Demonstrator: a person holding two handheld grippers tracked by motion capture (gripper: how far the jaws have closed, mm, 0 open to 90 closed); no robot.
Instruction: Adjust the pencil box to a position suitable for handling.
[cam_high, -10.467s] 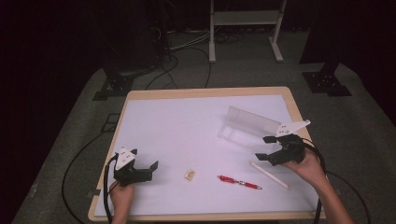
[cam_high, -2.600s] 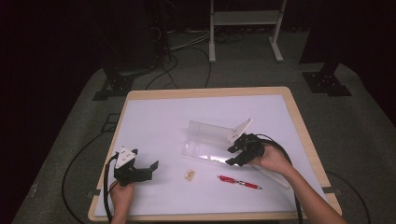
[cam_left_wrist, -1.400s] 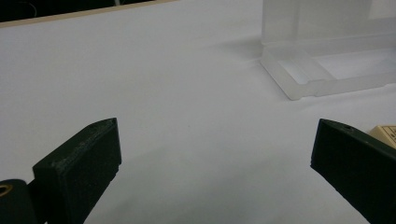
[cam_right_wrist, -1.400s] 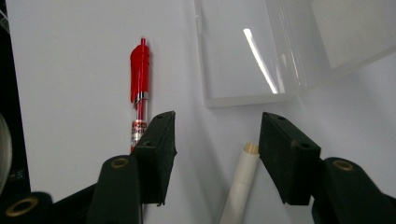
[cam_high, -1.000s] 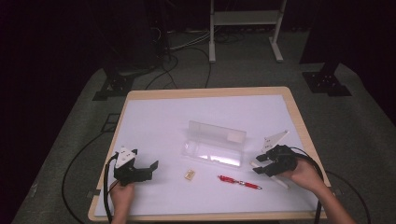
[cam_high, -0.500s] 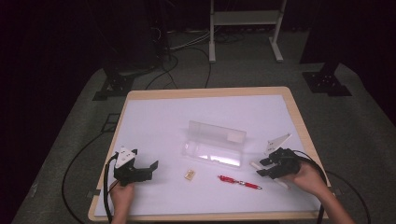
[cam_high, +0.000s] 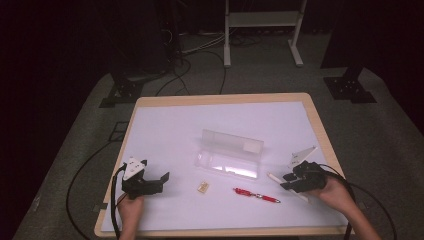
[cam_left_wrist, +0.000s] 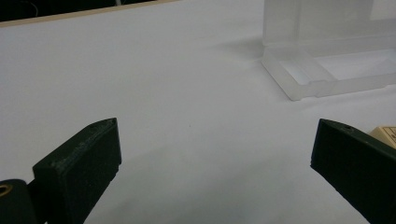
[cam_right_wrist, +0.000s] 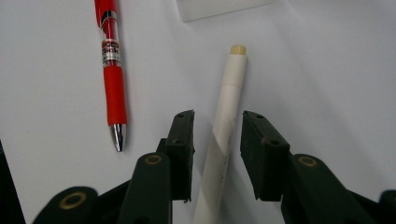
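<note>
A white stick with a tan tip (cam_right_wrist: 232, 79) lies on the white table cover, and in the high view it (cam_high: 273, 176) pokes out left of my right gripper (cam_high: 288, 181). The right gripper (cam_right_wrist: 217, 126) straddles it; its jaws have just been closing, with a slim gap still showing on the left side, so it is open. A red pen (cam_high: 256, 195) (cam_right_wrist: 112, 74) lies just left of the stick. A clear plastic case (cam_high: 230, 155) (cam_left_wrist: 322, 70) sits open mid-table. My left gripper (cam_high: 159, 182) (cam_left_wrist: 215, 140) rests open at the front left, nothing between its jaws.
A small tan eraser (cam_high: 202, 186) (cam_left_wrist: 385, 135) lies between the left gripper and the pen. The table's wooden rim (cam_high: 320, 130) frames the white cover. Cables trail from both grippers over the front edge. A corner of the case (cam_right_wrist: 219, 7) lies beyond the stick.
The right gripper carried the clear case to mid-table, left it, then moved to the front right over the white stick, where its jaws have narrowed. The left gripper has stayed put.
</note>
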